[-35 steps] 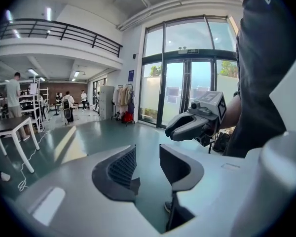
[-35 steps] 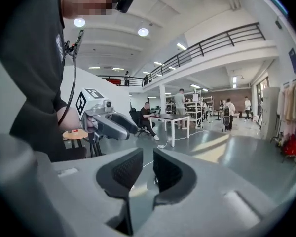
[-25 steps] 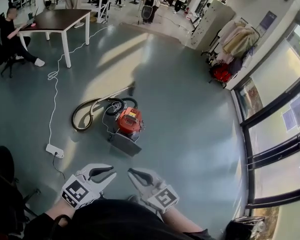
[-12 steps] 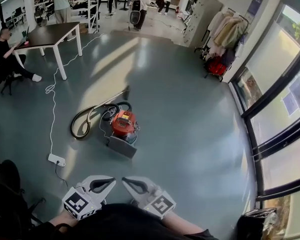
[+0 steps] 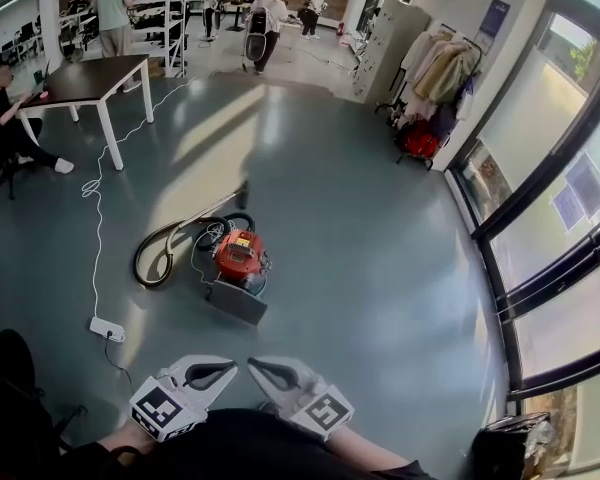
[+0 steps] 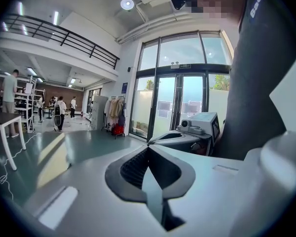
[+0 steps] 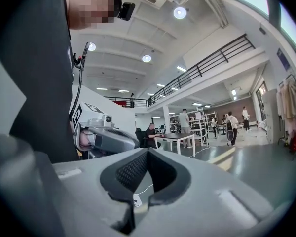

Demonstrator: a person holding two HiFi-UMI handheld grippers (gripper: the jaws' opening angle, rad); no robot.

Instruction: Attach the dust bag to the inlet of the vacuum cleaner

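Note:
The red vacuum cleaner (image 5: 241, 256) stands on the floor mid-room, well ahead of both grippers. A grey flat piece (image 5: 237, 302) lies against its near side; I cannot tell whether it is the dust bag. Its hose (image 5: 160, 253) loops to the left. My left gripper (image 5: 228, 369) and right gripper (image 5: 255, 365) are held close to my body at the bottom of the head view, tips nearly meeting. Both are shut with nothing in them. In the left gripper view the left gripper (image 6: 148, 151) has its jaws meeting, as does the right gripper (image 7: 147, 152) in its own view.
A white power strip (image 5: 107, 329) and its cable (image 5: 95, 228) lie on the floor at left. A dark table (image 5: 88, 80) with a seated person (image 5: 8, 118) is far left. A coat rack (image 5: 430, 78) and glass doors (image 5: 540, 198) line the right side.
The head view has swung, so the vacuum now sits a little further left and up. Both grippers stay low near my body and have drawn slightly closer together.

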